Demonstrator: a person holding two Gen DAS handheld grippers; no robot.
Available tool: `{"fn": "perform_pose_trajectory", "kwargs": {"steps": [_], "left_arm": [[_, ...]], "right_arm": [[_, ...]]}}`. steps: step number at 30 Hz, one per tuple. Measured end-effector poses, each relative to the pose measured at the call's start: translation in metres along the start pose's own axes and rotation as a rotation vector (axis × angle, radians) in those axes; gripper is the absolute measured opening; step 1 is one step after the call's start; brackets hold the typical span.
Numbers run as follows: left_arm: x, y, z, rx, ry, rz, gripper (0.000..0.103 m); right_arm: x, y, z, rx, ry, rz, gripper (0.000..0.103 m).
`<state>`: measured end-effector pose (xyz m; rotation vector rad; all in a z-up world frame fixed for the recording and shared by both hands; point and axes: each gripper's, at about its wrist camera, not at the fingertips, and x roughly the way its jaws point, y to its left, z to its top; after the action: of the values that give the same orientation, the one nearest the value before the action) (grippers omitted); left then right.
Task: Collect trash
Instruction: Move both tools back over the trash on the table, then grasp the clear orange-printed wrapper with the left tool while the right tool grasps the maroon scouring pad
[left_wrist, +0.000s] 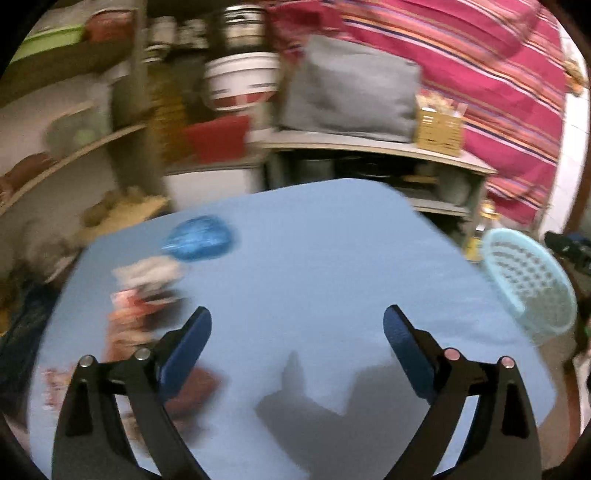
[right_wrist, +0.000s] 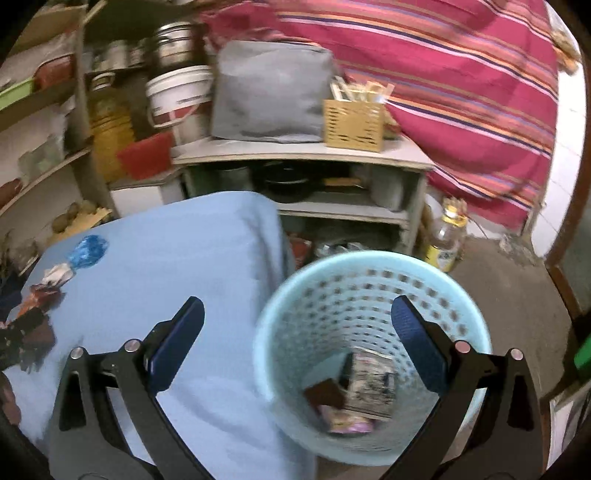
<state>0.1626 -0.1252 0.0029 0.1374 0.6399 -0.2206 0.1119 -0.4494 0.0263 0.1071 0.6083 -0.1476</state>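
A light blue perforated bin (right_wrist: 369, 299) stands on the floor right of the table with the blue cloth (right_wrist: 166, 266). Several wrappers (right_wrist: 365, 384) lie in its bottom. My right gripper (right_wrist: 297, 314) is open and empty, above the bin's left rim. My left gripper (left_wrist: 297, 325) is open and empty over the table (left_wrist: 314, 258). At the table's left lie a crumpled blue wrapper (left_wrist: 199, 237), a white wrapper (left_wrist: 147, 273) and red and brown wrappers (left_wrist: 136, 314). These also show in the right wrist view (right_wrist: 86, 251). The bin shows at the right of the left wrist view (left_wrist: 532, 284).
A grey shelf unit (right_wrist: 303, 155) with a grey bag (right_wrist: 269, 92) and a wicker box (right_wrist: 352, 123) stands behind the table. A bottle (right_wrist: 445, 236) stands on the floor near the bin. Wall shelves with pots and a white bucket (right_wrist: 177, 96) are at the left.
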Motion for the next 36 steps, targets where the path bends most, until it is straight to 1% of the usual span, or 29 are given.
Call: {"fn": "perform_pose_trajectory", "kwargs": {"steps": [3,5,6,7,10,11,14,16,18,20,22,23,24,27,28,29,30,31,33,34,36], "left_arm": [[-0.014,0.051,-0.012,-0.046,-0.008,0.062,0.092],[-0.024,0.079,-0.024,-0.079,-0.023,0.109,0.092],[-0.030,0.097,-0.033,-0.095,-0.032,0.151,0.092],[-0.032,0.110,-0.038,-0.105,-0.032,0.177,0.092],[-0.037,0.142,-0.052,-0.144,-0.006,0.213,0.092],[-0.038,0.154,-0.058,-0.161,0.004,0.225,0.092],[-0.042,0.177,-0.071,-0.192,0.007,0.241,0.092],[-0.040,0.183,-0.076,-0.204,0.016,0.254,0.092],[-0.035,0.192,-0.083,-0.215,0.037,0.248,0.092],[-0.031,0.197,-0.088,-0.218,0.048,0.236,0.092],[-0.026,0.204,-0.095,-0.235,0.068,0.219,0.091],[-0.025,0.205,-0.096,-0.239,0.076,0.211,0.088],[-0.023,0.207,-0.099,-0.247,0.088,0.195,0.079],[-0.019,0.206,-0.104,-0.241,0.118,0.163,0.064],[-0.017,0.206,-0.104,-0.237,0.125,0.160,0.059],[-0.015,0.206,-0.105,-0.238,0.135,0.152,0.051],[-0.013,0.206,-0.105,-0.241,0.142,0.141,0.045],[-0.011,0.207,-0.105,-0.247,0.147,0.127,0.042],[-0.008,0.206,-0.104,-0.245,0.152,0.112,0.030],[-0.007,0.204,-0.103,-0.234,0.156,0.109,0.027],[-0.004,0.203,-0.098,-0.212,0.156,0.112,0.024]], "right_arm": [[0.000,0.039,0.001,-0.034,-0.026,0.039,0.099],[0.004,0.059,0.000,-0.060,-0.024,0.053,0.099],[0.008,0.075,-0.001,-0.085,-0.019,0.048,0.099],[0.011,0.086,-0.001,-0.102,-0.017,0.035,0.099],[0.023,0.121,-0.005,-0.142,0.003,0.002,0.099],[0.026,0.133,-0.006,-0.140,0.012,0.019,0.099],[0.026,0.160,-0.008,-0.107,0.001,0.054,0.099],[0.025,0.183,-0.010,-0.107,-0.010,0.074,0.099],[0.022,0.203,-0.014,-0.113,-0.023,0.093,0.099],[0.022,0.223,-0.022,-0.120,-0.017,0.152,0.099],[0.021,0.240,-0.031,-0.138,0.013,0.209,0.099],[0.022,0.249,-0.034,-0.152,0.027,0.232,0.099],[0.022,0.256,-0.036,-0.164,0.035,0.243,0.099],[0.022,0.278,-0.043,-0.204,0.052,0.281,0.099],[0.021,0.283,-0.046,-0.216,0.056,0.284,0.099],[0.021,0.289,-0.048,-0.234,0.056,0.284,0.099],[0.021,0.292,-0.049,-0.245,0.054,0.286,0.099],[0.021,0.298,-0.052,-0.262,0.054,0.294,0.099],[0.020,0.305,-0.056,-0.281,0.064,0.310,0.099],[0.021,0.310,-0.057,-0.288,0.072,0.322,0.099],[0.020,0.316,-0.062,-0.297,0.078,0.334,0.099]]}}
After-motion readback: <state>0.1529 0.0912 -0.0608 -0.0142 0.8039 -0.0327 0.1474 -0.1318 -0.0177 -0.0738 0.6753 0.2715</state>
